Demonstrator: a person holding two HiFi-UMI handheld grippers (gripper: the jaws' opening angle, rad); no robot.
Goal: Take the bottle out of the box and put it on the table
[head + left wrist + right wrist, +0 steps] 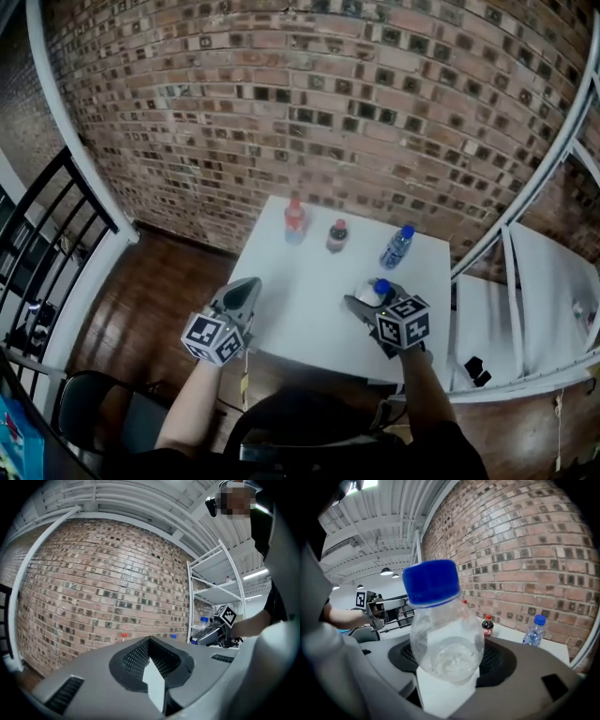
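Observation:
My right gripper (pixel 370 298) is shut on a clear bottle with a blue cap (pixel 378 290), held over the near right part of the white table (pixel 281 309). In the right gripper view the bottle (pixel 443 630) stands upright between the jaws of the right gripper (pixel 447 670). My left gripper (pixel 246 286) hovers at the table's near left edge, jaws together and empty; in its own view, the left gripper (pixel 152 665) holds nothing. The box does not appear in any view.
At the table's far side stand a red-capped bottle (pixel 294 221), a dark cola bottle (pixel 337 235) and a blue-capped bottle (pixel 397 246). A white shelf unit (pixel 553 281) is to the right, a black railing (pixel 37 234) to the left, a brick wall behind.

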